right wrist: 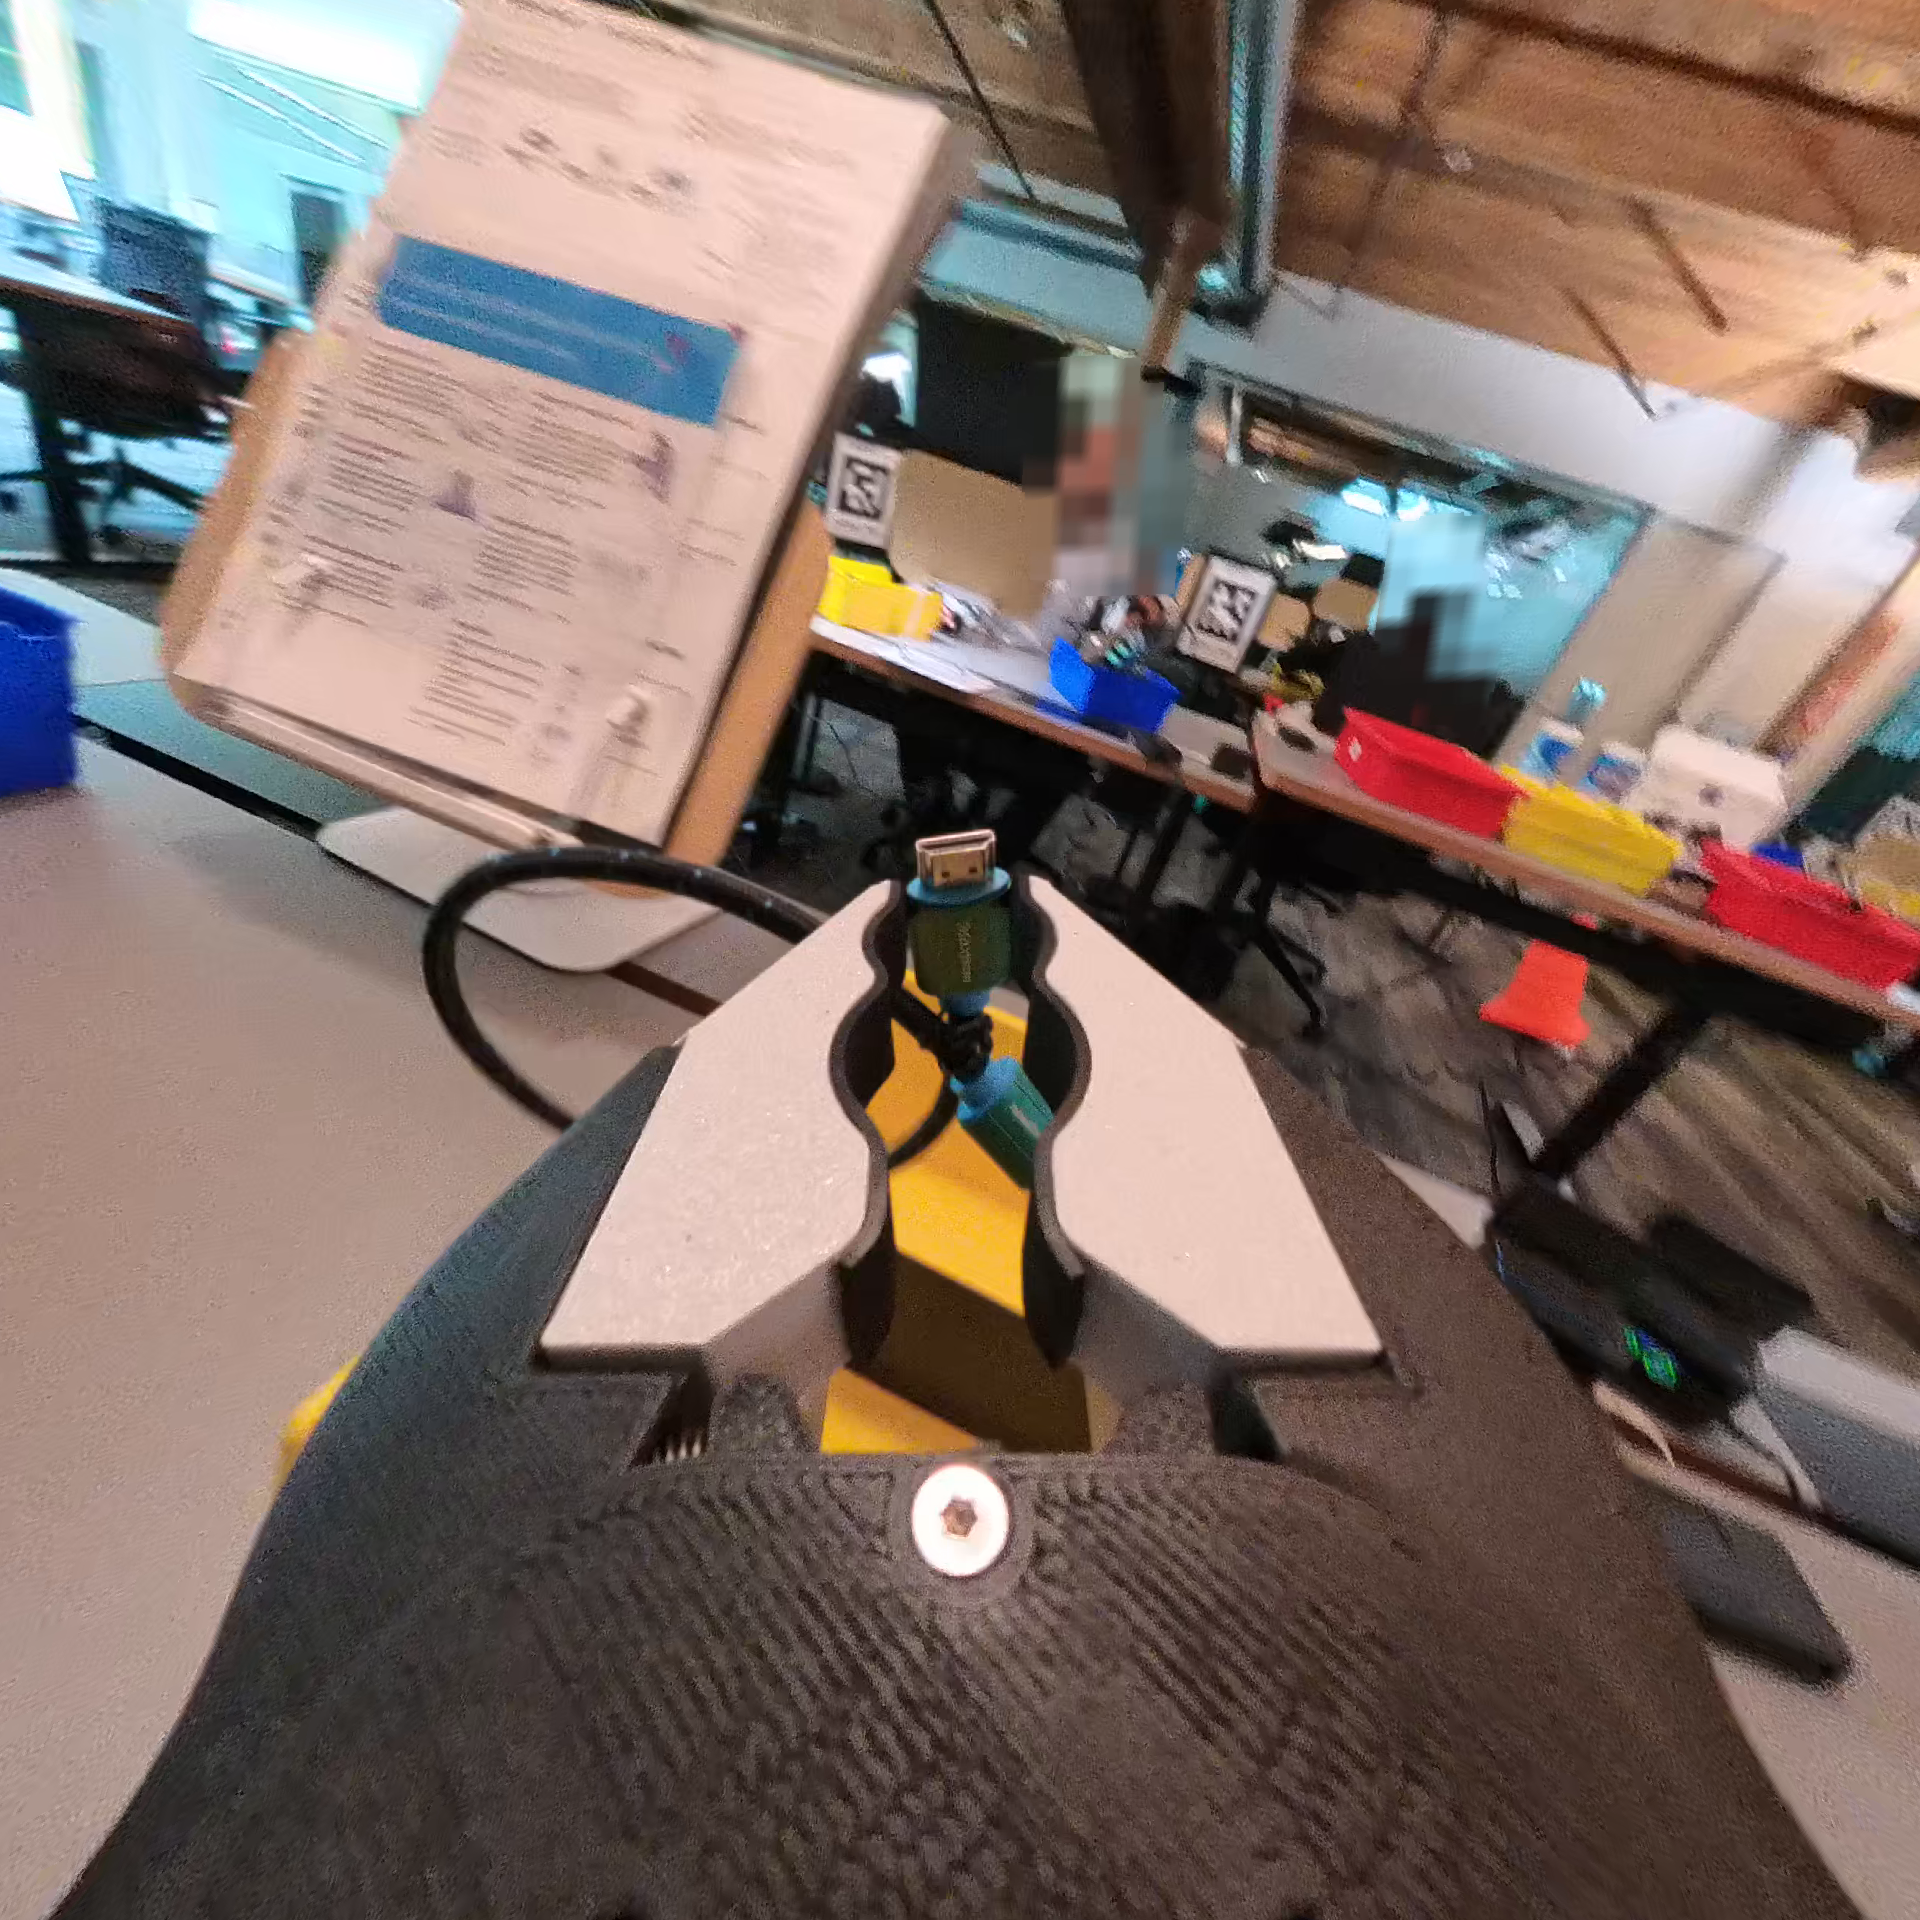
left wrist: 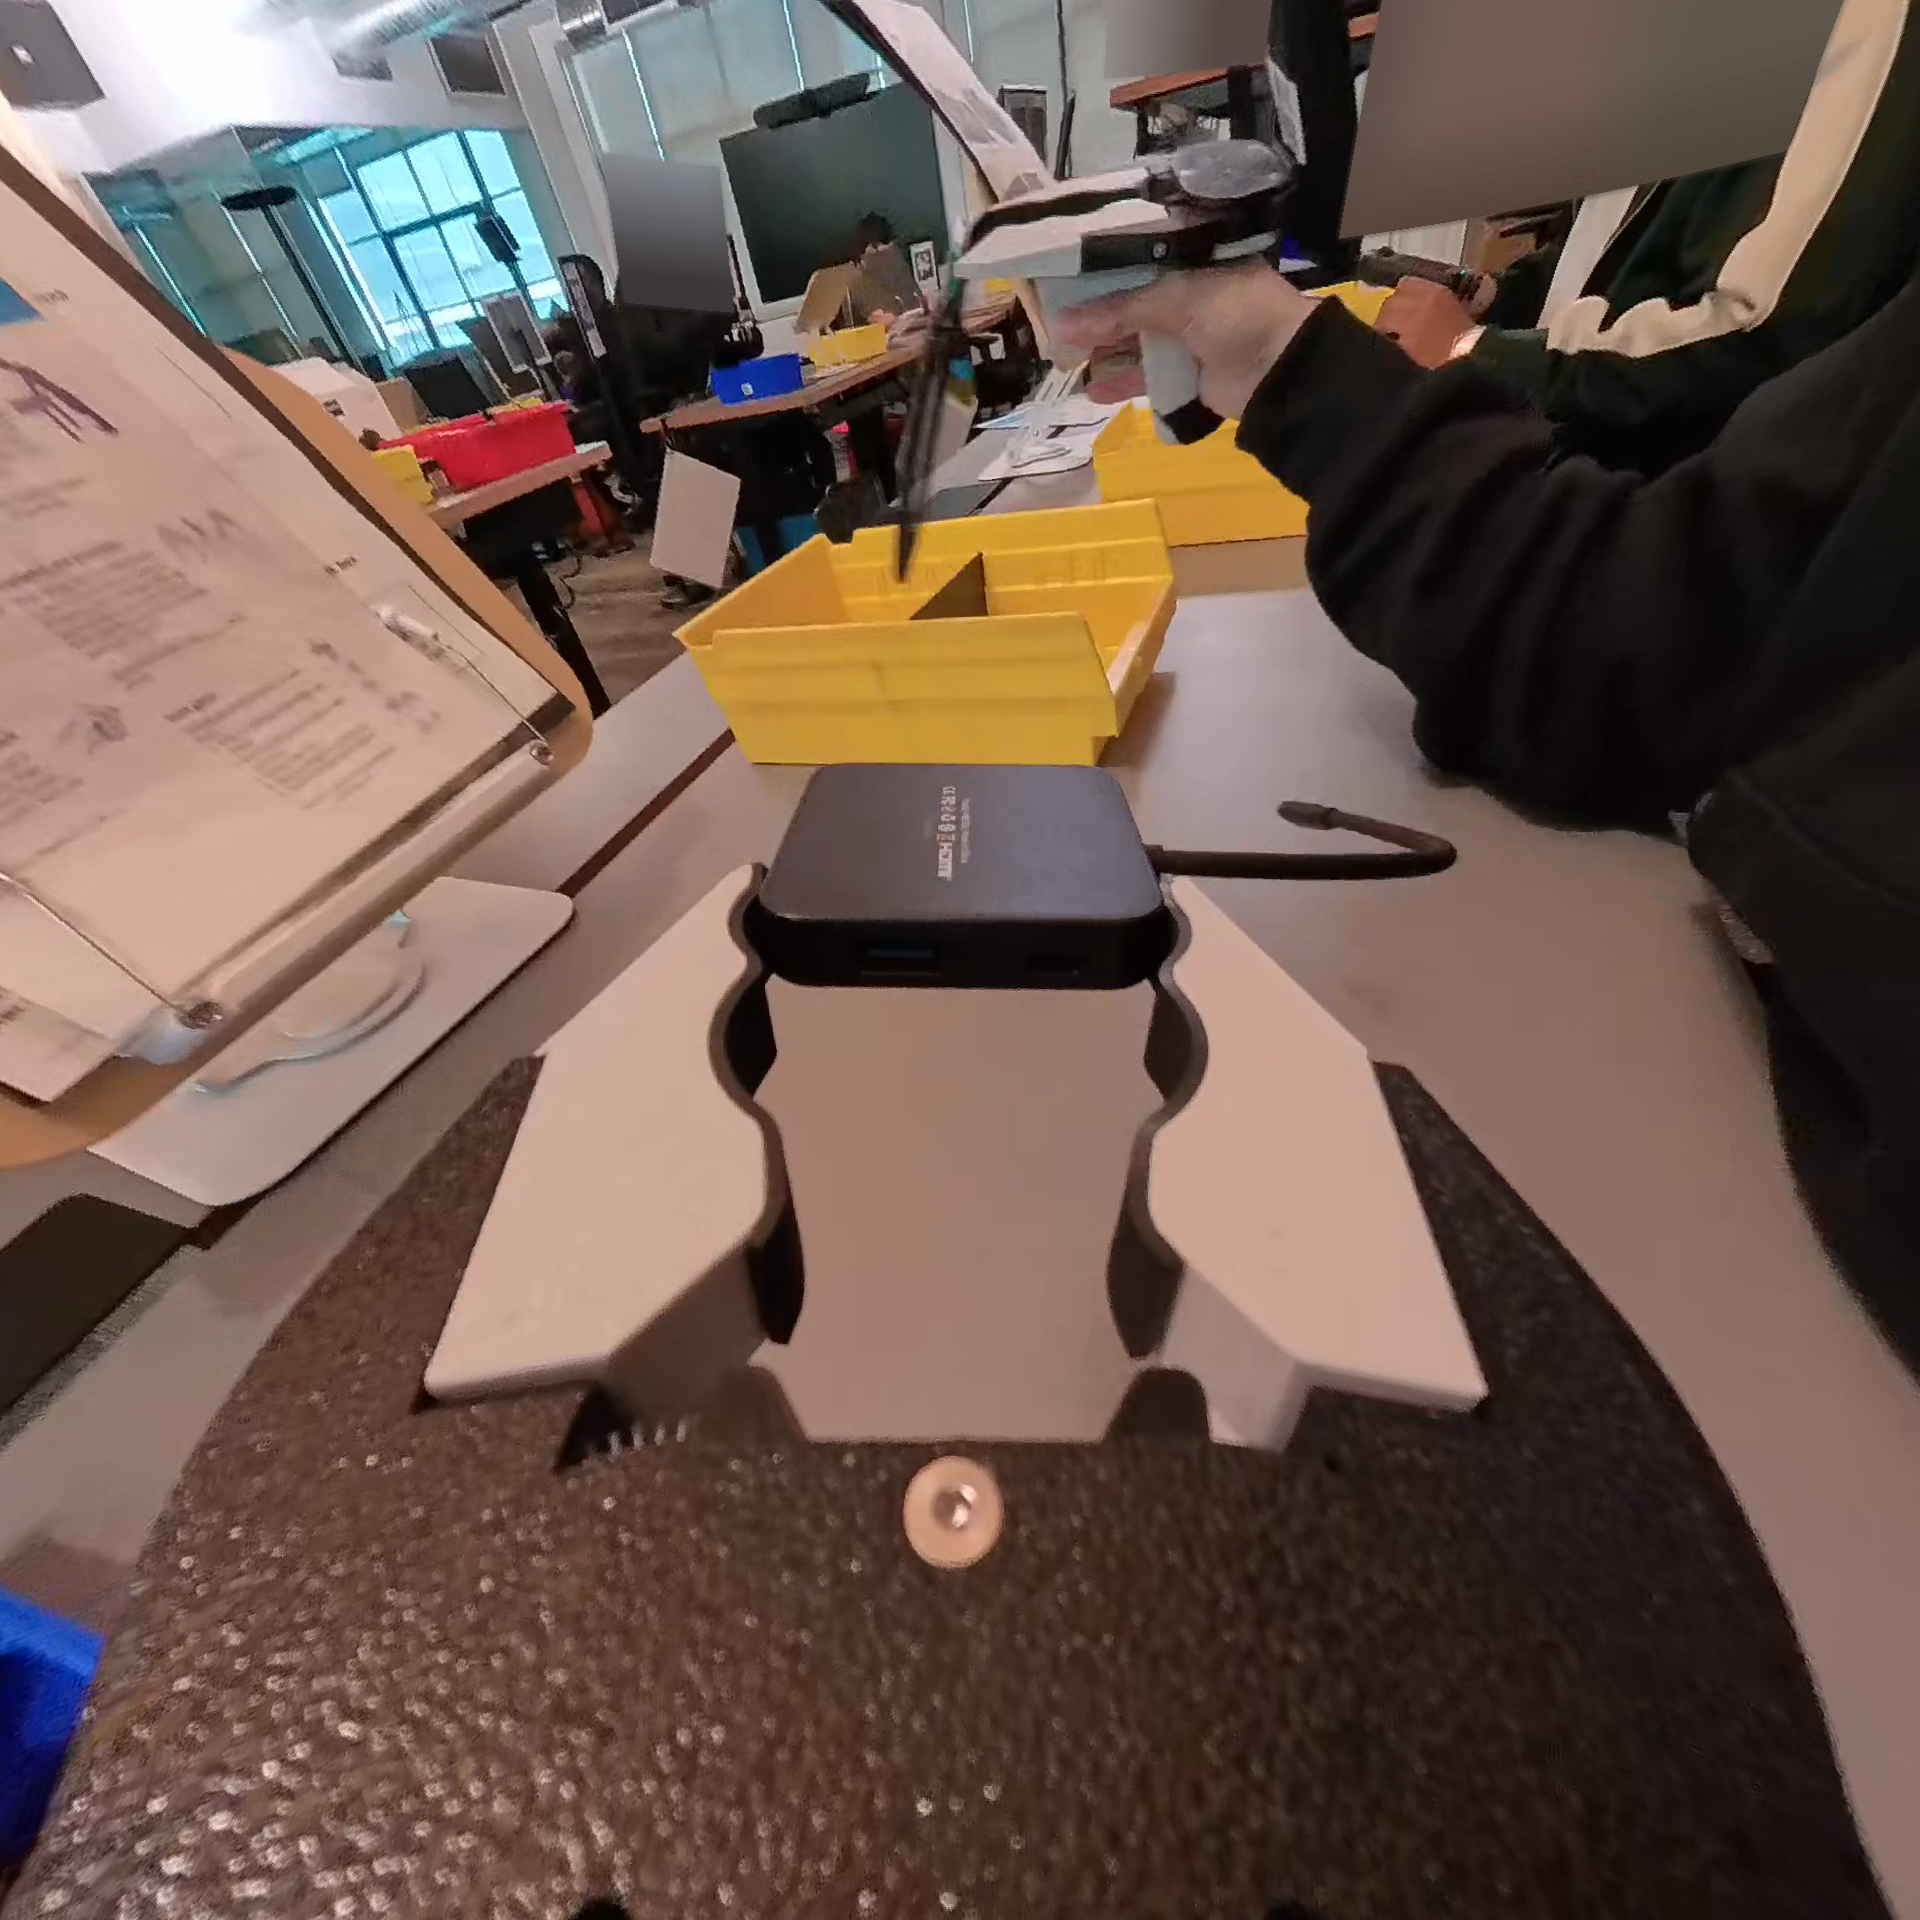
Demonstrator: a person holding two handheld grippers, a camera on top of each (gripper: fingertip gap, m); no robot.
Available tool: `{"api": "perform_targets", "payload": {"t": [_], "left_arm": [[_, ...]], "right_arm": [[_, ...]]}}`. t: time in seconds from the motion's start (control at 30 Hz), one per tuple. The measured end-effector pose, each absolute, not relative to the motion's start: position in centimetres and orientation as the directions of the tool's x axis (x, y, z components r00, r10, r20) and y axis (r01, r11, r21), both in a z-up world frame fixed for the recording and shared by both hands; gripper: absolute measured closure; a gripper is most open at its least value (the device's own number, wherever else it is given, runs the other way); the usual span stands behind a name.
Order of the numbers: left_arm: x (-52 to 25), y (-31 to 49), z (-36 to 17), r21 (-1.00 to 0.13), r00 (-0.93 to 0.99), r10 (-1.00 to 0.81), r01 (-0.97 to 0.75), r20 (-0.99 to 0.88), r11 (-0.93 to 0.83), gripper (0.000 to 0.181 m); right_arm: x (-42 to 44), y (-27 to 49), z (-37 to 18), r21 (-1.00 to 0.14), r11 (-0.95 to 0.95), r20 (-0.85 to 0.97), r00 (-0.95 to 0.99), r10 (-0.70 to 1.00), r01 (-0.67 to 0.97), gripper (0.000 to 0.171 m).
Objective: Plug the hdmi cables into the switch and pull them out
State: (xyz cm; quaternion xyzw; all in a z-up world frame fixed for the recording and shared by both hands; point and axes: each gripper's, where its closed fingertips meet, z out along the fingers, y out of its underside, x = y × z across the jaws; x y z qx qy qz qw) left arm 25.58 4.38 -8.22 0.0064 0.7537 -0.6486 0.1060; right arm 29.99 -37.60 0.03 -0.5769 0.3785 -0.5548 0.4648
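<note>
Indoors, one grey table (left wrist: 1351,665) is carrying the work, with one paper-covered document stand (left wrist: 208,644) leaning at its left edge. Just beyond the switch, one yellow bin (left wrist: 914,686) with a dark divider is sitting on the table, and a second yellow bin (left wrist: 1195,488) is lying farther back.

One black switch (left wrist: 961,873) is lying flat on the table, and the left gripper (left wrist: 961,935) is clamping it, its two grey fingers (left wrist: 665,1039) pressing against the switch's left and right sides. One short black lead (left wrist: 1340,847) is curling out of the switch's right side across the table.

One hand (left wrist: 1195,322) in a dark sleeve is raising the right gripper (right wrist: 961,935) above the near yellow bin. That gripper is pinching one green HDMI plug (right wrist: 958,930) between its nearly closed fingers, the metal tip pointing away from the camera. One black cable (right wrist: 582,883) is looping from it over the table, and a second green plug (right wrist: 1003,1117) is dangling below the first, above the bin. Both plugs are well apart from the switch.
</note>
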Motion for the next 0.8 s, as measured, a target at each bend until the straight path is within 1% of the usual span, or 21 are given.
{"api": "perform_targets", "payload": {"t": [0.07, 0.17, 0.23, 0.33, 0.47, 0.57, 0.63, 0.67, 0.7, 0.73, 0.77, 0.8], "left_arm": [[26.0, 3.7, -8.4, -0.982, -0.982, -0.123, 0.127, -0.144, 0.141, 0.112], [26.3, 2.6, -8.1, -0.989, -0.988, -0.102, 0.109, -0.119, 0.101, 0.112], [26.4, 1.9, -8.2, -0.990, -0.990, -0.091, 0.102, -0.111, 0.097, 0.112], [26.2, 1.1, -8.6, -0.990, -0.992, -0.072, 0.098, -0.106, 0.105, 0.112], [26.2, 0.6, -8.8, -0.990, -0.993, -0.070, 0.089, -0.097, 0.109, 0.112], [26.1, 0.5, -8.7, -0.990, -0.993, -0.070, 0.088, -0.096, 0.106, 0.112], [26.1, 0.6, -8.8, -0.989, -0.993, -0.072, 0.088, -0.097, 0.116, 0.112], [26.2, 0.7, -8.8, -0.989, -0.992, -0.075, 0.088, -0.098, 0.121, 0.112], [26.2, 0.8, -8.8, -0.989, -0.992, -0.077, 0.088, -0.098, 0.122, 0.112], [26.2, 0.9, -8.7, -0.989, -0.992, -0.078, 0.088, -0.098, 0.120, 0.112], [26.2, 1.0, -8.7, -0.990, -0.992, -0.081, 0.085, -0.095, 0.116, 0.112], [26.2, 1.1, -8.6, -0.990, -0.992, -0.083, 0.081, -0.091, 0.111, 0.112]], "right_arm": [[29.4, -40.3, -1.8, -0.978, -0.207, 0.209, 0.090, -0.974, 0.027, 0.153], [28.8, -43.8, -4.4, -0.994, -0.075, 0.074, 0.011, -0.997, -0.078, 0.153], [28.8, -44.9, -6.1, -0.985, -0.064, 0.070, -0.028, -0.997, -0.161, 0.153], [29.7, -44.6, -8.3, -0.954, -0.119, 0.128, -0.015, -0.992, -0.274, 0.154], [30.4, -44.2, -12.4, -0.857, -0.159, 0.180, 0.004, -0.984, -0.490, 0.153], [30.6, -43.8, -14.0, -0.831, -0.085, 0.103, -0.001, -0.995, -0.550, 0.153], [30.2, -44.0, -15.6, -0.779, -0.048, 0.078, -0.020, -0.997, -0.625, 0.152], [29.8, -44.7, -16.4, -0.742, -0.053, 0.109, -0.043, -0.993, -0.668, 0.146], [29.3, -45.6, -16.9, -0.709, -0.059, 0.162, -0.081, -0.983, -0.703, 0.132], [28.9, -46.0, -17.0, -0.686, -0.075, 0.200, -0.089, -0.976, -0.723, 0.126], [28.9, -46.0, -16.6, -0.689, -0.092, 0.219, -0.085, -0.972, -0.719, 0.122], [29.0, -46.0, -15.8, -0.711, -0.104, 0.238, -0.099, -0.966, -0.695, 0.111]]}}
